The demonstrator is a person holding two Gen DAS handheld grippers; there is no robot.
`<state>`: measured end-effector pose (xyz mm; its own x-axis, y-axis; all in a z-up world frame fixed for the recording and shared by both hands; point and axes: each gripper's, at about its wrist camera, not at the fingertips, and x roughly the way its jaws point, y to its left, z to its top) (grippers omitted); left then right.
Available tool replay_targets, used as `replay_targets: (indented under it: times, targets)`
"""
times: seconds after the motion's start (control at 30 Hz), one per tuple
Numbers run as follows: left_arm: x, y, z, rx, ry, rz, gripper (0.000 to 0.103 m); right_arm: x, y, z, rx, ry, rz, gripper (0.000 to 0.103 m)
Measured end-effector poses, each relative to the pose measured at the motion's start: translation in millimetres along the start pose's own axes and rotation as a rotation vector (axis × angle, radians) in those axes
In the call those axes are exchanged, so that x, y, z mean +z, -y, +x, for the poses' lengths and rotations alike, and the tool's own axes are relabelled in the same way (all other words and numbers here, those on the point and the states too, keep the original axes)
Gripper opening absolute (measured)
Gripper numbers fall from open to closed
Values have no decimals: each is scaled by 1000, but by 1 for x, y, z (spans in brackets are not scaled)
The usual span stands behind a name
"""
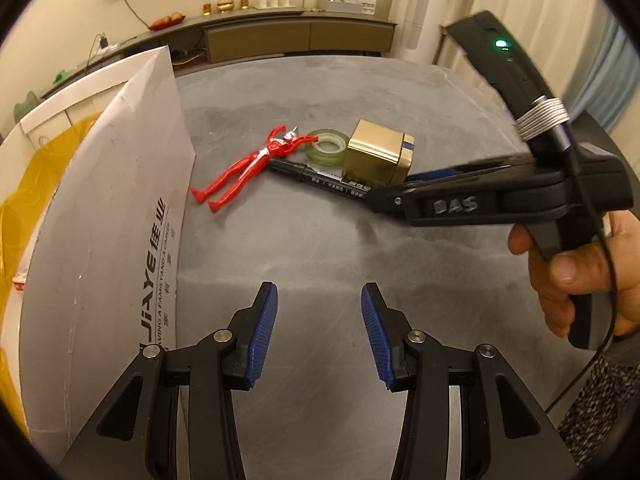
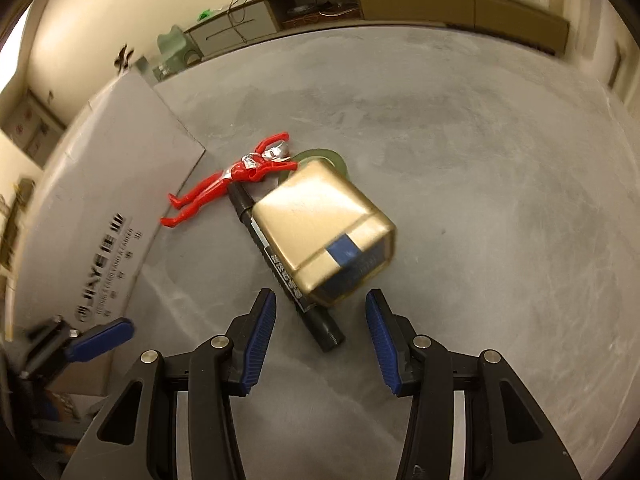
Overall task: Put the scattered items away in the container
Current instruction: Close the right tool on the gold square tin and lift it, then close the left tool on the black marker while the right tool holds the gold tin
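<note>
Right gripper (image 2: 320, 336) fingers part-open, empty, over marker (image 2: 288, 268) and gold box (image 2: 320, 232); left gripper (image 1: 319, 330) fingers part-open, empty.

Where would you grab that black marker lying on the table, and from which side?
Probably from above, on the black marker's bare near end that sticks out past the gold box. Its middle is hidden beside the box, so set the fingers across the barrel there.

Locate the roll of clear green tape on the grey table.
In both wrist views the roll of clear green tape lies flat mid-table, between the red toy figure and the gold square tin, which partly hides it in the right view.
</note>
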<state>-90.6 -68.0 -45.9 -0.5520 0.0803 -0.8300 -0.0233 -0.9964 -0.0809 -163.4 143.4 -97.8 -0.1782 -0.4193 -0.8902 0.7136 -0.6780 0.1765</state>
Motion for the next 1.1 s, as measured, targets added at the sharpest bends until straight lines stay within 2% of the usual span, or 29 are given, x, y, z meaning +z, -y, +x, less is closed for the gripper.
replay_targets:
  times: [0.03, 0.1, 0.17, 0.3, 0.37, 0.4, 0.43, 0.47, 0.53, 0.63, 0.73, 0.77, 0.83, 0.87, 0.9, 0.93, 0.97, 1.03, 1.1]
  targets:
    - [0, 0, -1, 3, 3, 5, 46, 0, -6, 1, -24, 1, -32, 34]
    - [-2, -3, -2, 12, 12, 5, 46, -1, -16, 3, -40, -6, -74, 24]
    - [-2, -5, -4, 3, 16, -5, 46, -7, -23, 2, -12, -28, -84, 19]
    - [-2, -8, -9, -17, 28, -21, 46, -27, -35, -5, 209, -109, -43, 20]
    - [-2, -9, -11, -22, 35, -26, 46, -30, -33, -11, 236, -110, -36, 31]
    - [-2, -9, -10, -22, 37, -28, 46, -26, -28, -16, 204, -85, -27, 44]
    - [-1, -10, -8, -24, 36, -37, 46, -21, -22, -23, 165, -48, -24, 52]
    - [0, -11, -5, -27, 35, -46, 46, -15, -16, -30, 131, -7, -23, 54]
    - [2, -13, -1, -33, 33, -64, 46, -4, -4, -40, 73, 55, -10, 67]
    - [9, -17, 11, -71, 25, -118, 48, 14, 11, -44, 17, 107, -17, 79]
    - [19, -15, 19, -150, 28, -156, 52, 31, 17, -27, -30, 92, -43, 80]
    - [23, -12, 21, -153, 38, -147, 52, 35, 17, -19, -38, 76, -51, 80]
    - [29, -4, 25, -142, 54, -123, 52, 41, 17, -6, -18, 52, -52, 80]
    - [30, -1, 30, -106, 50, -111, 52, 41, 18, -3, -5, 41, -51, 79]
    - [28, 0, 39, -52, 16, -113, 52, 41, 19, 1, 9, 30, -49, 66]
    - [27, 0, 48, 1, -17, -115, 47, 40, 19, 3, 16, 21, -46, 53]
    - [24, -1, 48, 24, 5, -118, 47, 37, 20, 4, 12, 15, -38, 53]
    - [20, -1, 48, 65, 1, -111, 33, 32, 21, 3, 3, 2, -36, 52]
    - [17, -3, 46, 26, -29, -132, 29, 25, 22, 0, 6, -16, -33, 52]
